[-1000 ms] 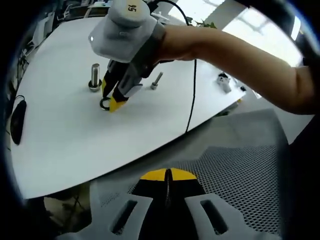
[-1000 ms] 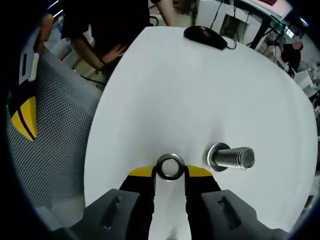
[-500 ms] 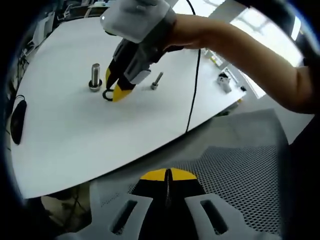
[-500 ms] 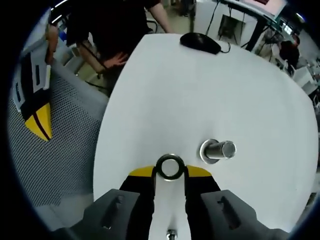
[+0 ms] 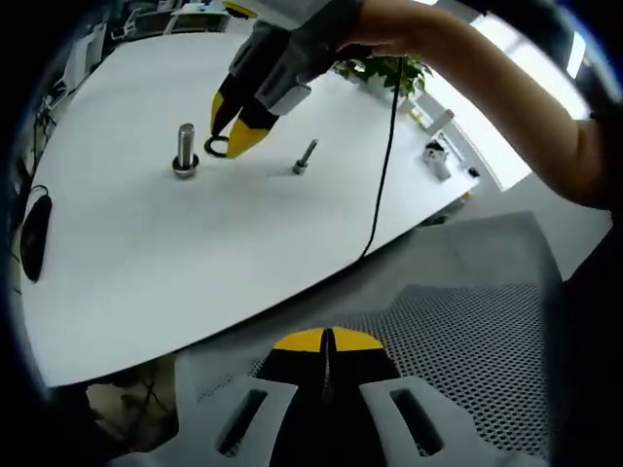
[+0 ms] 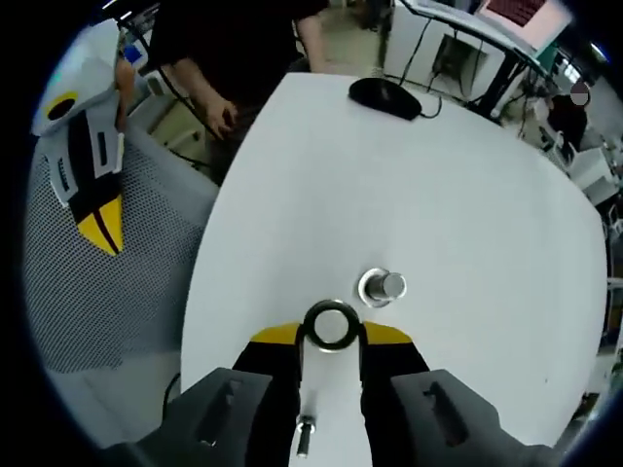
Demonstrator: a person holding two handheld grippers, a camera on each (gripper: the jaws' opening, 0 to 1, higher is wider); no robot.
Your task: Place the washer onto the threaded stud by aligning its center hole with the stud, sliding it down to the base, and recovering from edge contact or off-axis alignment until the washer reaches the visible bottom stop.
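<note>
In the left gripper view, the left gripper (image 5: pixel 326 341) sits low over a grey perforated mesh surface (image 5: pixel 467 321), its yellow-tipped jaws pressed together with nothing between them. Beyond it lies the white table (image 5: pixel 195 253), where the right gripper (image 5: pixel 234 134) hangs in the air, held by a person's hand, and pinches the washer (image 5: pixel 216 146) just beside the upper part of the threaded stud (image 5: pixel 185 148), which stands upright on its wide base. A smaller bolt (image 5: pixel 305 157) stands to the other side of the right gripper, a black cable (image 5: pixel 382 165) trails across the table, a dark mouse (image 5: pixel 35 235) rests near the table's edge, and a potted plant (image 5: pixel 384 70) sits at the far side. In the right gripper view, the right gripper (image 6: pixel 331 333) looks down along its jaws, which clamp the washer (image 6: pixel 331 325) by its rim, hole facing the camera. The threaded stud (image 6: pixel 383 286) is seen end-on, near the washer but off to one side, not under the hole. The small bolt (image 6: pixel 305 434) lies between the jaw bases. The left gripper (image 6: pixel 92 185) rests on the mesh surface (image 6: pixel 117 292), and the mouse (image 6: pixel 386 95) lies on the far part of the table (image 6: pixel 467 214).
</note>
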